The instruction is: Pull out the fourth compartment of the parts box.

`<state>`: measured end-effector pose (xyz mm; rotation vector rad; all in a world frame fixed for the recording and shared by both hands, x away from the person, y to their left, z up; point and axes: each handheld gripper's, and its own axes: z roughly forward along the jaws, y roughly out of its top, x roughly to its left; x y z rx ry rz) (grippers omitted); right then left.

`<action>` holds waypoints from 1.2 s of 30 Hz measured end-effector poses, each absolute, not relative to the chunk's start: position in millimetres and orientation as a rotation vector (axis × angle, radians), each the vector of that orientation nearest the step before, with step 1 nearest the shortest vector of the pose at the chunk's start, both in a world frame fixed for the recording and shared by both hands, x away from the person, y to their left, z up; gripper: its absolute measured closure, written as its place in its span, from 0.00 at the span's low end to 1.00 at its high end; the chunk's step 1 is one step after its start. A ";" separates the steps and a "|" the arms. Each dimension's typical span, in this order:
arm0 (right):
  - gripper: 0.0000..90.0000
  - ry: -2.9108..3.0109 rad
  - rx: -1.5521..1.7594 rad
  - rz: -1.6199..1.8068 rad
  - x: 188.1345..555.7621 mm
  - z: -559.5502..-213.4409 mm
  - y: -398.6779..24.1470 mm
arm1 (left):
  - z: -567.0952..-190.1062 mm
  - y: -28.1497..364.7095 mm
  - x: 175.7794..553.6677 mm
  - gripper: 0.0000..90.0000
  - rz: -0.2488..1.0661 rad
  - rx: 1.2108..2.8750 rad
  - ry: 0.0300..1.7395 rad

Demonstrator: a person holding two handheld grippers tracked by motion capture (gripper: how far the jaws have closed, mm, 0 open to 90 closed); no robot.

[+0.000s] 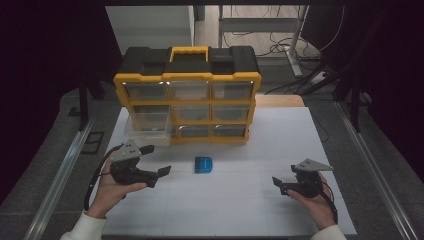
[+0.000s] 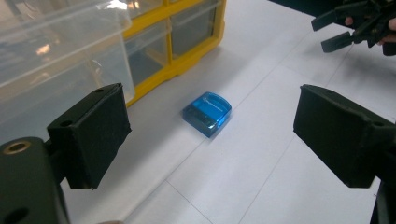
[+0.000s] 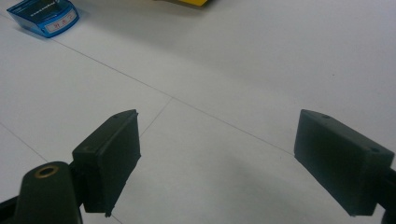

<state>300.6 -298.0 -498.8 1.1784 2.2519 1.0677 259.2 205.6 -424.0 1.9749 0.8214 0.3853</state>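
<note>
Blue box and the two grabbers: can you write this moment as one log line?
left gripper: open, empty | right gripper: open, empty | blue box: on table, untouched | clear drawer: pulled out

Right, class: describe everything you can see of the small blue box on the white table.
The small blue box is flat, of see-through blue plastic as it looks, with one rounded end and a dark insert inside. A pale label with red marks shows on top in the right gripper view; the writing is too small to read. It lies flat on the white table, in front of the yellow drawer cabinet and apart from it. Nothing else touches it.
</note>
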 end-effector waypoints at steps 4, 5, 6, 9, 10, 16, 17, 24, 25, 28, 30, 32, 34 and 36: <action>0.17 2.250 1.182 1.064 300.5 -498.9 -298.2 | -425.1 201.5 260.3 0.12 0.354 1.985 0.812; 0.17 2.250 1.183 1.063 300.2 -498.9 -298.3 | -425.3 200.6 260.4 0.12 0.346 1.982 0.812; 0.17 2.249 1.183 1.063 300.0 -498.8 -298.3 | -425.5 199.5 260.6 0.12 0.338 1.982 0.814; 0.17 2.247 1.184 1.062 299.2 -498.6 -298.0 | -426.0 195.7 260.9 0.12 0.334 2.004 0.807; 0.17 2.247 1.184 1.061 299.0 -498.6 -297.9 | -426.2 194.2 260.8 0.12 0.331 2.009 0.807; 0.17 2.245 1.181 1.059 298.2 -498.3 -298.8 | -427.9 185.2 261.9 0.13 0.321 2.035 0.805; 0.17 2.246 1.181 1.061 298.1 -498.2 -298.9 | -428.3 183.6 262.1 0.13 0.317 2.041 0.805; 0.17 2.247 1.178 1.062 297.7 -498.2 -298.3 | -432.7 173.0 265.0 0.14 0.312 2.088 0.815; 0.17 2.247 1.178 1.062 297.7 -498.2 -298.2 | -433.1 171.5 265.4 0.14 0.312 2.092 0.813; 0.17 2.249 1.177 1.060 297.5 -498.3 -298.0 | -433.7 166.4 267.0 0.15 0.311 2.103 0.804; 0.17 2.250 1.175 1.059 297.5 -498.3 -297.8 | -434.4 162.8 268.5 0.15 0.308 2.113 0.796; 0.17 2.250 1.173 1.058 297.5 -498.4 -297.8 | -435.2 159.5 270.0 0.15 0.304 2.125 0.788; 0.17 2.250 1.173 1.058 297.5 -498.4 -297.9 | -436.1 155.8 271.6 0.15 0.299 2.134 0.782; 0.17 2.251 1.173 1.057 297.6 -498.4 -297.9 | -436.6 153.3 273.0 0.15 0.296 2.140 0.777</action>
